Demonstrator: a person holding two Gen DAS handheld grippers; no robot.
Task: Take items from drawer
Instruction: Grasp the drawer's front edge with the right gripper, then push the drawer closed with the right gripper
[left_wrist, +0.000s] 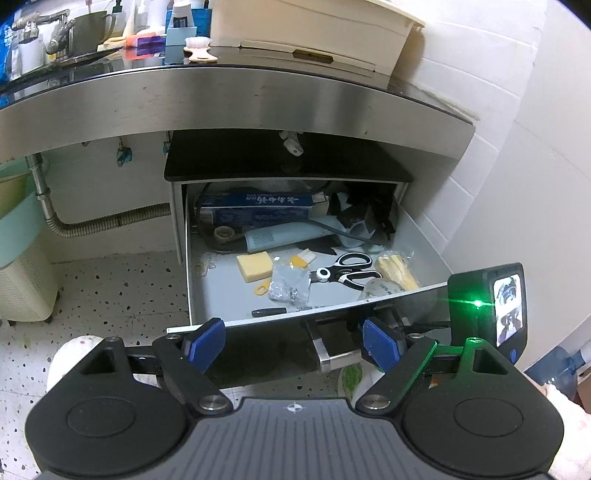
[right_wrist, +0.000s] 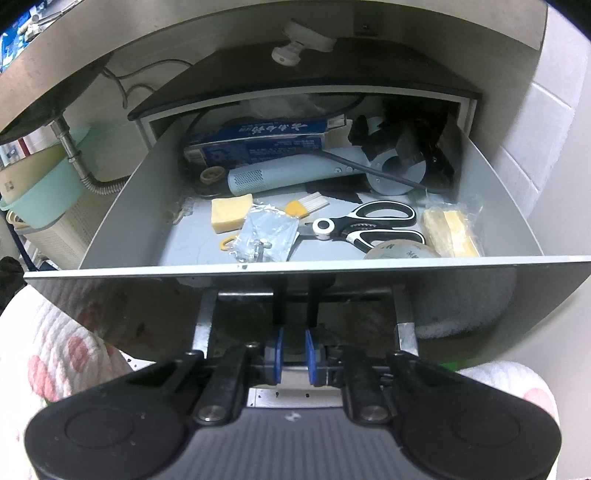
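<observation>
Drawer (left_wrist: 207, 280) is pulled out under the steel-edged surface (left_wrist: 236, 99), contents in plain view.

Left gripper (left_wrist: 293, 343) hangs above and in front of the drawer front, tilted down toward it, jaws spread wide, nothing between the blue pads (left_wrist: 207, 341). It touches nothing.

Right gripper (right_wrist: 293, 354) sits low, right at the drawer front, pointing at the metal handle (right_wrist: 404, 332). Jaws nearly together with a narrow gap between the pads (right_wrist: 312, 356); can't tell whether they grip the handle bar or just sit at it. Quilted white sleeve with pink dots (right_wrist: 62, 354) visible at both sides of that view.

Inside the drawer:
- scissors (right_wrist: 365, 225), black-and-white handles, centre-right, lying flat
- yellow sponge block (right_wrist: 229, 212), left of centre
- clear bag of small metal hardware (right_wrist: 262, 240), between sponge and scissors
- wrapped yellowish bundle (right_wrist: 452, 230), at the right wall
- tape roll (right_wrist: 397, 251), against the front panel, just beside the scissors' handles
- pale blue appliance (right_wrist: 288, 175) with a cord, lying across the back
- blue box (right_wrist: 258, 142), behind it
</observation>
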